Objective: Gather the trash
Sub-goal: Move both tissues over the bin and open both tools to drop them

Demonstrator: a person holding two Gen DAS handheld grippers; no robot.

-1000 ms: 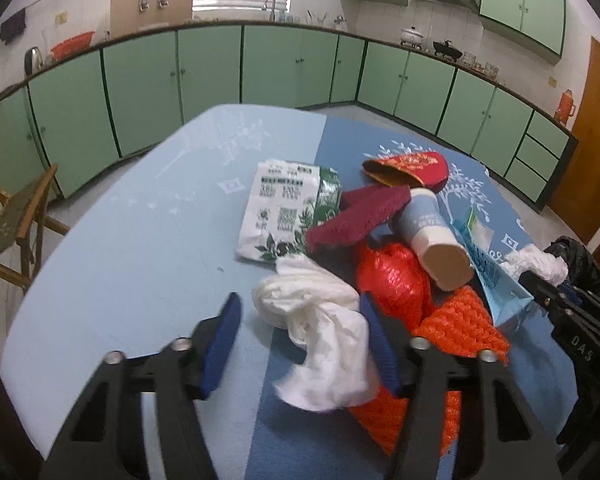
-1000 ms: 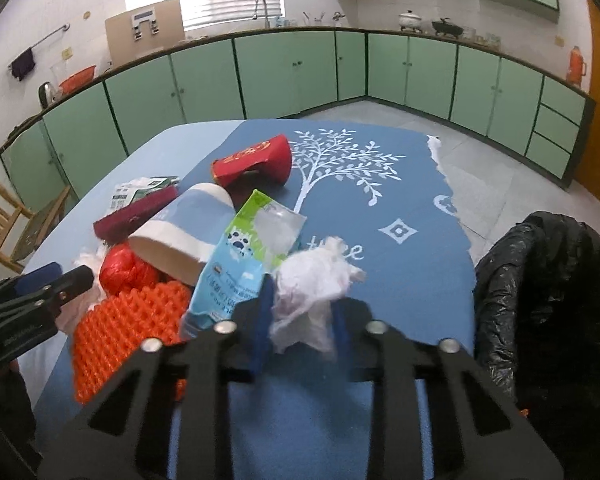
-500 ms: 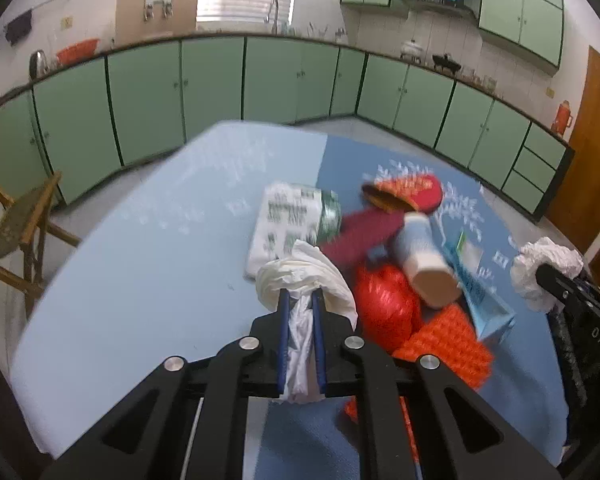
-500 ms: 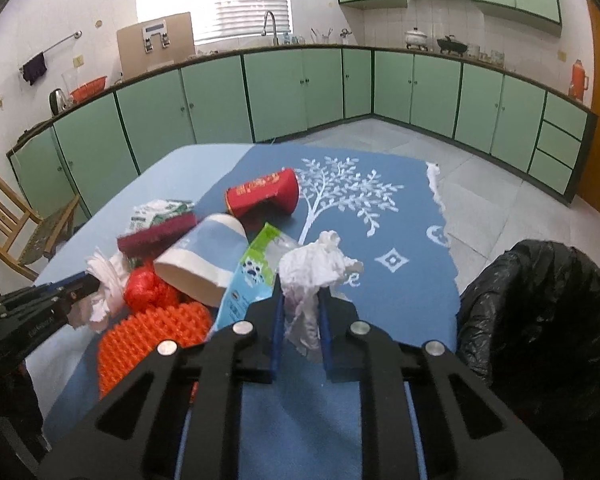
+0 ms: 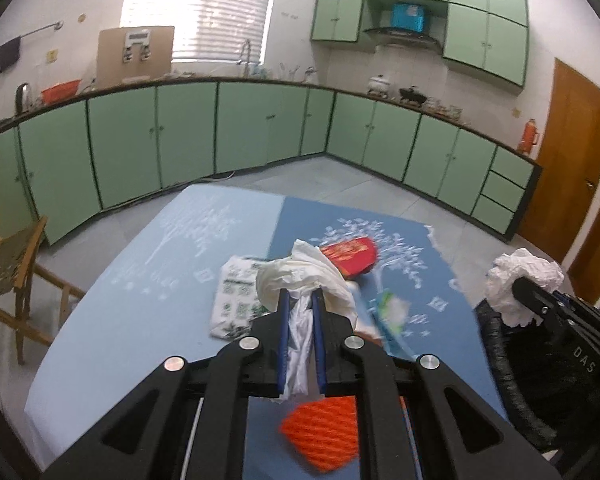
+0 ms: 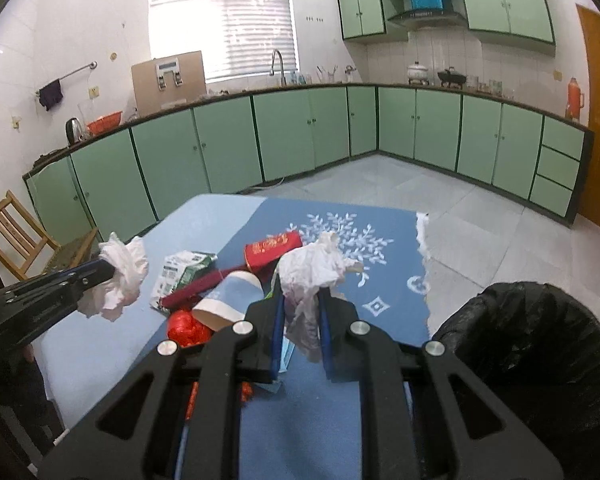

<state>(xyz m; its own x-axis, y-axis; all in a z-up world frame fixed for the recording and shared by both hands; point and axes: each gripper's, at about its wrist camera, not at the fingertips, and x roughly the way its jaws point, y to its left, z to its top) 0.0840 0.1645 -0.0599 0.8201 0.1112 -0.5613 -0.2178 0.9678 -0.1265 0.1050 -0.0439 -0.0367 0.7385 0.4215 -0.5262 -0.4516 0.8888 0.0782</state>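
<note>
Left fingers: the left gripper has its blue-padded fingers pinched together on a white crumpled tissue, which bulges above the tips and hangs down between them, lifted clear of the counter.
Right fingers: the right gripper is clamped on a second crumpled tissue wad, also held up off the surface; the wad spreads above the pads and trails down between them.
Each seen from the other side: the right gripper with its wad shows at the right edge of the left view; the left gripper with its tissue shows at the left of the right view.
Trash bin: a bin lined with a black bag stands just beside the counter's right edge, below and to the right of the right gripper.
Counter: a blue cloth with a white tree print covers it.
Trash left on the counter: a red can on its side, a paper cup lying down, a green-and-white packet, a dark red bar wrapper, a red crumpled bag and an orange mesh piece, bunched together near the middle.
Beyond: green kitchen cabinets along the walls, a wooden chair at the left.
</note>
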